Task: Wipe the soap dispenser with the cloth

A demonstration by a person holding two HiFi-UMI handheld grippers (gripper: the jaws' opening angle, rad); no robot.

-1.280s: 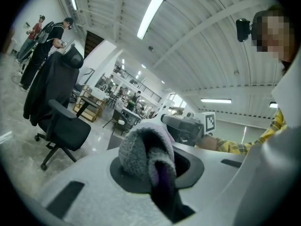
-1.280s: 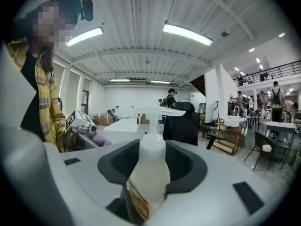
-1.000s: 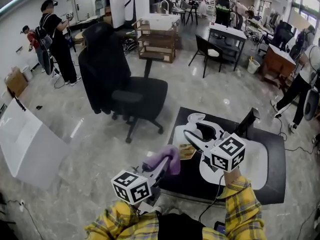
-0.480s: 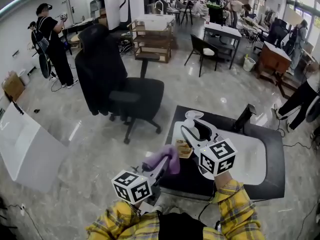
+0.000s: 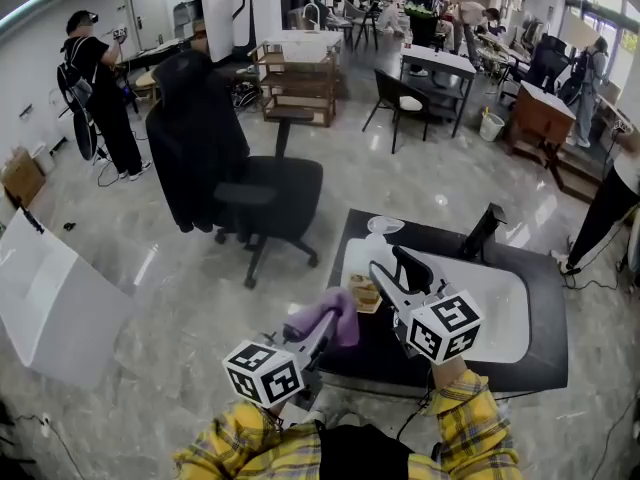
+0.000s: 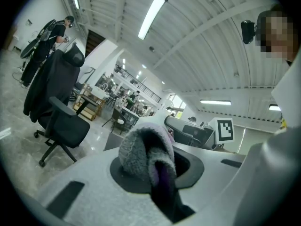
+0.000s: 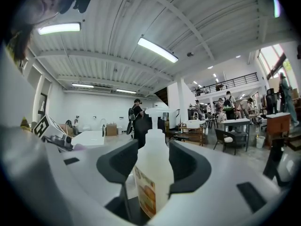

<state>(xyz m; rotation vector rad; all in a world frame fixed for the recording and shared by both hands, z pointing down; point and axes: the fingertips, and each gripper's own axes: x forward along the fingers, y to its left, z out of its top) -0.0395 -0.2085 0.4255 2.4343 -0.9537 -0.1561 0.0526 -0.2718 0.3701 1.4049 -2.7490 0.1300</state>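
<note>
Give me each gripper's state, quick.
Left gripper: closed on the purple cloth.
Right gripper: jaws opening, pads on the soap dispenser between them.

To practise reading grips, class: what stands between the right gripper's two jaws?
The soap dispenser stands upright between the jaws of the right gripper, its sides touching both; the jaws are opening. The right gripper view shows this.
</note>
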